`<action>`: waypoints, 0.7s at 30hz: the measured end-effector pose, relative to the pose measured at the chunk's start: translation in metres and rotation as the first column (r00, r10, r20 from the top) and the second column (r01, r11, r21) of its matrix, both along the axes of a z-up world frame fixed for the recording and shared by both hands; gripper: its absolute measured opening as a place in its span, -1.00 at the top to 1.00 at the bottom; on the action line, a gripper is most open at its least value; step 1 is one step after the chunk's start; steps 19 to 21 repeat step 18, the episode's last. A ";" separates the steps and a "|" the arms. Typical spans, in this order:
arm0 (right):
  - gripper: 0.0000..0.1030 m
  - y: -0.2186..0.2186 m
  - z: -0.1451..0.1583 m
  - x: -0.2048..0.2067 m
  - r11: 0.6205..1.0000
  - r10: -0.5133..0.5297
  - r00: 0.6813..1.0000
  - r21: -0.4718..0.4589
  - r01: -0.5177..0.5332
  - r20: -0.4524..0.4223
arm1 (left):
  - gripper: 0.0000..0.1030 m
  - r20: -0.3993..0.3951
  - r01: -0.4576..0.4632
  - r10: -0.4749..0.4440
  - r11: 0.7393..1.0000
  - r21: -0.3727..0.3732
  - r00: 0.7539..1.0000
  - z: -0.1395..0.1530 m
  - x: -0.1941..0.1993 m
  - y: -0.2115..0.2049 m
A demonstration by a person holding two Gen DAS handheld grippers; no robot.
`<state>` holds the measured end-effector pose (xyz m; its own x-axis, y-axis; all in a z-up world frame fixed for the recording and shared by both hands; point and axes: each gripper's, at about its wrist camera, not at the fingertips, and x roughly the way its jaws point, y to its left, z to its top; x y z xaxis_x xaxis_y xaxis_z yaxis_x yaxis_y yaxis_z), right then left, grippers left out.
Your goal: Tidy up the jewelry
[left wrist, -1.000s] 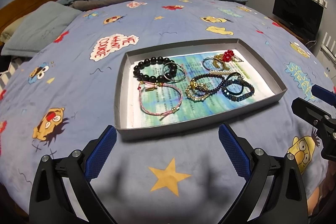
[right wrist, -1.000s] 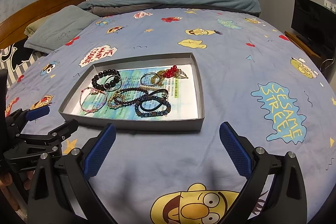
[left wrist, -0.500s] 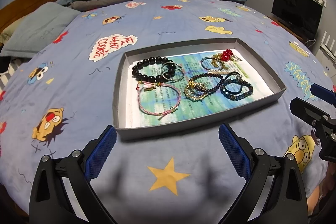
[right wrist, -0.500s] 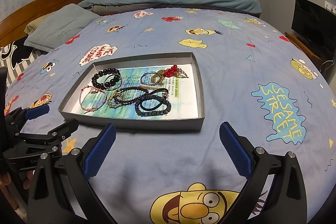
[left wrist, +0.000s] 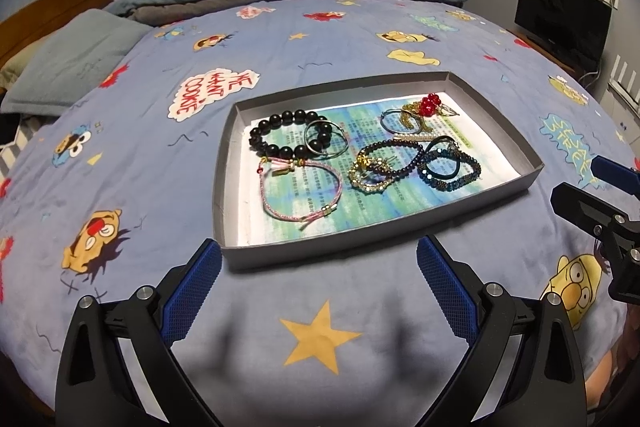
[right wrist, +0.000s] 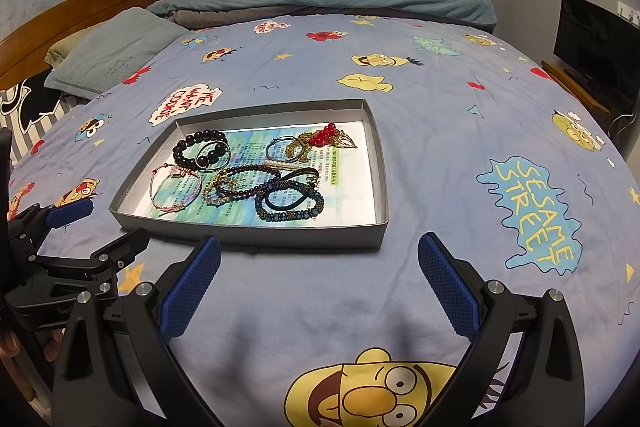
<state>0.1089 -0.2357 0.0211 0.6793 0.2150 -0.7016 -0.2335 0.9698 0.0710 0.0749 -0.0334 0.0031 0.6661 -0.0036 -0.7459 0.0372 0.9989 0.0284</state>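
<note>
A shallow grey cardboard tray (left wrist: pixel 500 195) of mixed bracelets (left wrist: pixel 298 189) lies mid-bed on the blue cartoon-print bedspread (left wrist: pixel 120 155), its long axis running left to right. The left tool (left wrist: pixel 316 283) and right tool (right wrist: pixel 318 281) hover near the bed's front edge, level, both spread and empty.

The left black plastic two-finger tool (left wrist: pixel 316 291) carries blue pads (left wrist: pixel 192 291) with a fine cross-hatched grid on the inner faces of its fingers, and a pair of round silver screws sits on each angular black arm behind them. The right black plastic two-finger tool (right wrist: pixel 318 291) is built the same way — blue gridded pads (right wrist: pixel 448 291), silver screws, triangular cut-outs in the arms. Seen from the right wrist camera, the left tool's side bears small white lettering, too small to read.
</note>
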 end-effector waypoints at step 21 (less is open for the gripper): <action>-0.89 -0.006 -0.004 0.001 1.000 -0.020 1.000 -0.008 0.020 -0.001 | -0.89 0.007 0.012 -0.012 1.000 0.024 1.000 -0.003 0.002 0.005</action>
